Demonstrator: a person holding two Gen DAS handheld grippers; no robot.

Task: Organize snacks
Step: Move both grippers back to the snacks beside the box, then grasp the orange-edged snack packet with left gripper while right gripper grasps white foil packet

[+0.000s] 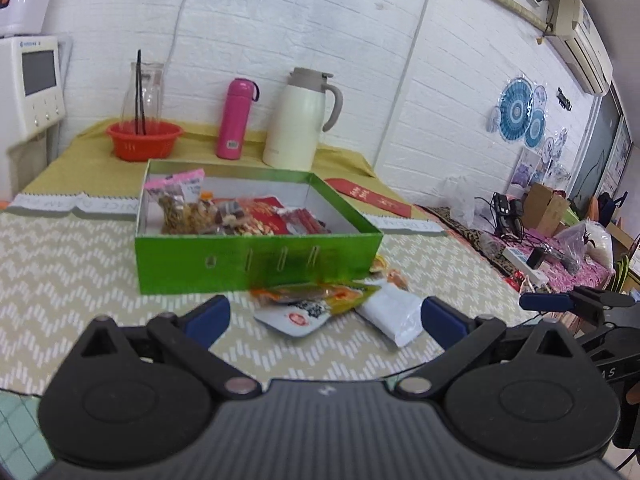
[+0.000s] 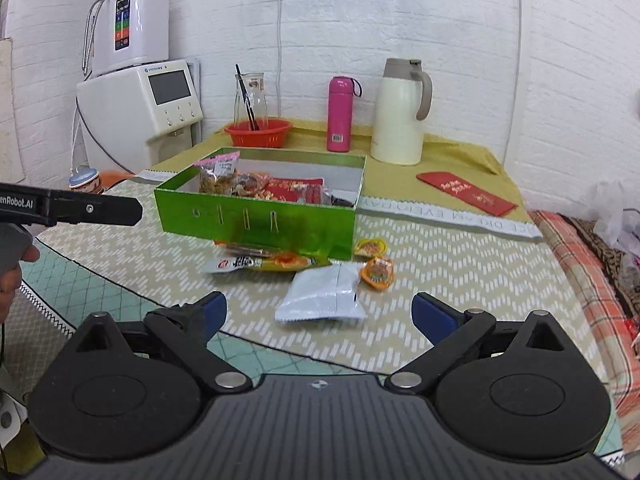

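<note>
A white brick wall backed the table (image 2: 460,264), which wore a zigzag-patterned cloth, with a pink bottle (image 2: 340,114), a cream jug (image 2: 400,114) and a red basket (image 2: 258,132) ranged along its far side. The green box (image 2: 256,222) sat in the middle, already partly filled with packets. Just in front of its near wall lay the loose snacks: a white packet (image 2: 322,298) nearest the cameras, a long yellow-and-orange packet (image 2: 272,263) close against the box, and two small orange cups (image 2: 377,273) to the right, the farther one seemingly touching the box, though blur made that uncertain.

The right gripper (image 2: 318,310) hovered low with its fingers spread wide and empty, the white packet lying between and just ahead of them. The left gripper (image 1: 324,314) was likewise spread and empty, facing the same pile.

The white packet looked the sensible next pick. It was flat and slippery, so the fingers should come down astride its short width, close on the puffed middle rather than a crimped edge, then lift clear of the box wall before moving over the free right-hand part of the box.
</note>
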